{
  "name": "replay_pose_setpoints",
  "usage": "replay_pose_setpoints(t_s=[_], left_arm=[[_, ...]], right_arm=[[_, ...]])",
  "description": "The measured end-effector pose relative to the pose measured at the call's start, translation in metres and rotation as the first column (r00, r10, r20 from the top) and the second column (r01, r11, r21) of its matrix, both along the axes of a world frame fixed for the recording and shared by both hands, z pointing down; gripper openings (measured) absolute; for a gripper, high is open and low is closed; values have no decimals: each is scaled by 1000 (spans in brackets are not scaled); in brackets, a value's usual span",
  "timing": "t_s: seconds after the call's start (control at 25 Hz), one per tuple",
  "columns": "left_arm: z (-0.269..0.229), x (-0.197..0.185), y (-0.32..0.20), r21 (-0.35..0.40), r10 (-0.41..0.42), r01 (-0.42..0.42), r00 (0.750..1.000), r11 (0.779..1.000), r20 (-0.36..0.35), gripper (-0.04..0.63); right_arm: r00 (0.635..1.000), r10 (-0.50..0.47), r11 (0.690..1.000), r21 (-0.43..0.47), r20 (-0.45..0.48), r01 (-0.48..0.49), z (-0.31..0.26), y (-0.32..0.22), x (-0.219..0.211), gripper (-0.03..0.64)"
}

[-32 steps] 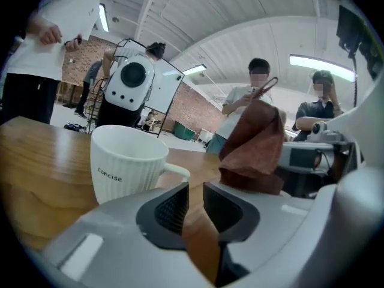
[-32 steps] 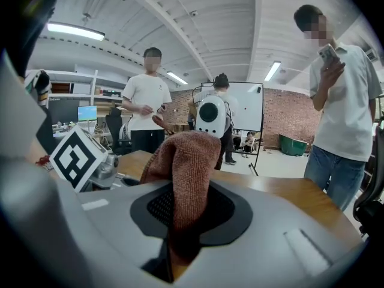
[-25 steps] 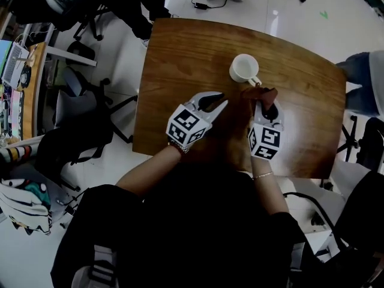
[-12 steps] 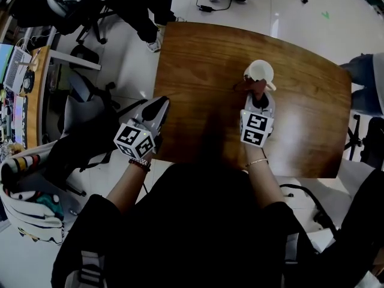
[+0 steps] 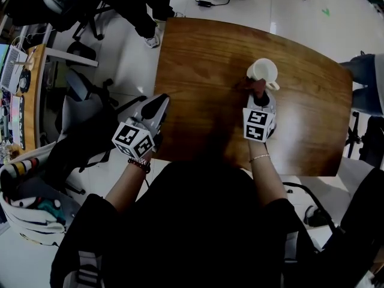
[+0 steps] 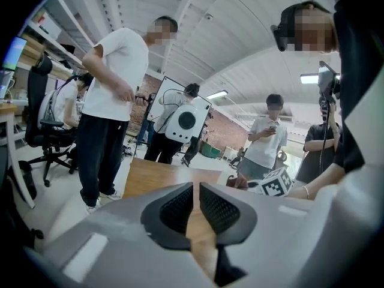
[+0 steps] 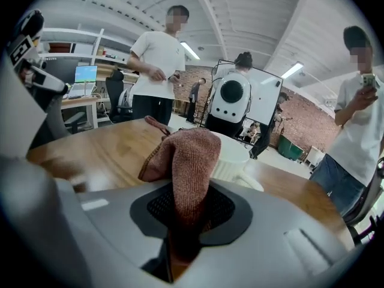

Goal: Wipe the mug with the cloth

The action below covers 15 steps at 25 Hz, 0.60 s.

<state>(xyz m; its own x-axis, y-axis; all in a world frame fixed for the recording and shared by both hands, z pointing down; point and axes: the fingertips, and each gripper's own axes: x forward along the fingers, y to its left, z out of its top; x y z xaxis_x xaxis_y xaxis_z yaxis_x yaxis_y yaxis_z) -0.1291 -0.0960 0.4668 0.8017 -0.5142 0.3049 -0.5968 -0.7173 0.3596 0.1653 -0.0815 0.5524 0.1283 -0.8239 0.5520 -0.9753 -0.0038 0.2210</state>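
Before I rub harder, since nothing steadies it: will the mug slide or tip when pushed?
Probably slides: the mug stands free on the glossy table, the left gripper away at its edge. Tipping seems unlikely; it looks squat.

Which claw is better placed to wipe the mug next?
Right. The right claw is shut on the cloth, close beside the mug. The left claw is shut and empty at the table's left edge, away from the mug.

We see table point(image 5: 204, 59) in glossy wood; cloth point(image 7: 189, 155) rough brown knit; mug point(image 7: 231, 158) smooth white; left gripper point(image 6: 196, 188) & right gripper point(image 7: 186, 197) matt grey plastic w/ dimpled pads point(image 6: 219, 209).
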Motion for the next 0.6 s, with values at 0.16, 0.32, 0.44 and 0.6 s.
replay_pose_setpoints(t_s=[0.16,0.32,0.44,0.6], left_arm=[[3,-18,-4,-3,-26,26,1000,1000,7,26],[5,-33,-8,-15,-51,51,999,999,-2,25],[3,-39,-10,-18,-54,53,998,998,-13,25],[5,-42,-12,-21,-40,39,999,999,-20,25]], right_arm=[[1000,-18,1000,12,-11,18,-9,-7,-12,72],[1000,-3,998,61,-2,3,-30,-27,-28,72],[997,68,995,73,43,-71,-38,-37,-30,72],[984,151,986,56,97,-157,-32,-43,-31,72]])
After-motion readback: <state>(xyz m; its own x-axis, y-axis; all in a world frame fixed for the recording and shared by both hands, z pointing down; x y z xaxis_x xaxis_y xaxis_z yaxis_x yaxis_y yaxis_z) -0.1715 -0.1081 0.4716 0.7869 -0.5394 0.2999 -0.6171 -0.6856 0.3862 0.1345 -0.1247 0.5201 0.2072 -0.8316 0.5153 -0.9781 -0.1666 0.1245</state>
